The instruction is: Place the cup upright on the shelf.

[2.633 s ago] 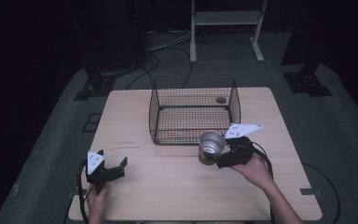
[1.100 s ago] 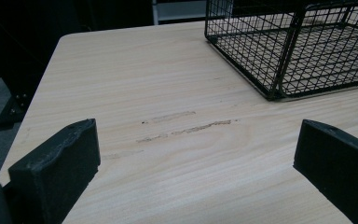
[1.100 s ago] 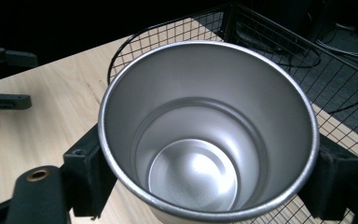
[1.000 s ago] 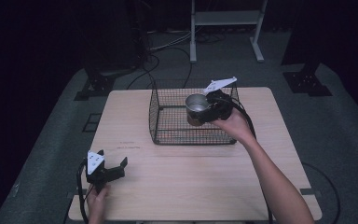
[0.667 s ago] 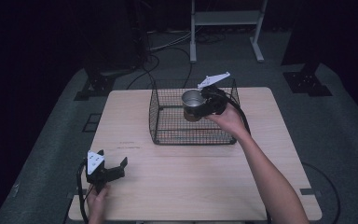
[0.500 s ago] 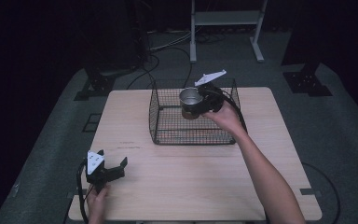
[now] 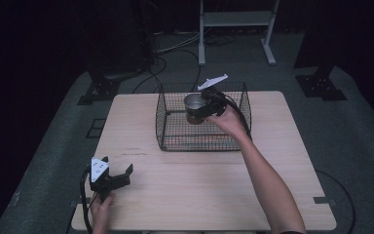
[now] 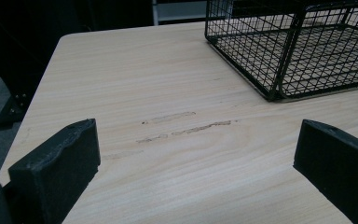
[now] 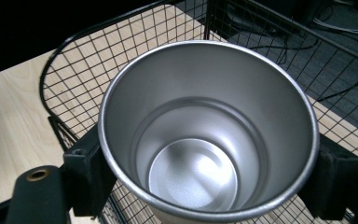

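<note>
Overhead, pale wood table (image 7: 195,195) on grey floor (image 7: 48,141), right hand-held gripper (image 7: 205,108) clamping steel cup (image 7: 194,103), left hand-held gripper (image 7: 117,176) agape.

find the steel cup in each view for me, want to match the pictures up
High view: the steel cup sits upper centre, held in the right claw over the wire basket.
Left gripper view: the cup is not in it; the basket fills the upper right corner.
Right gripper view: the cup is at centre, jaws pressed on both sides.
Shared landmark: the wire basket on the wooden table.
</note>
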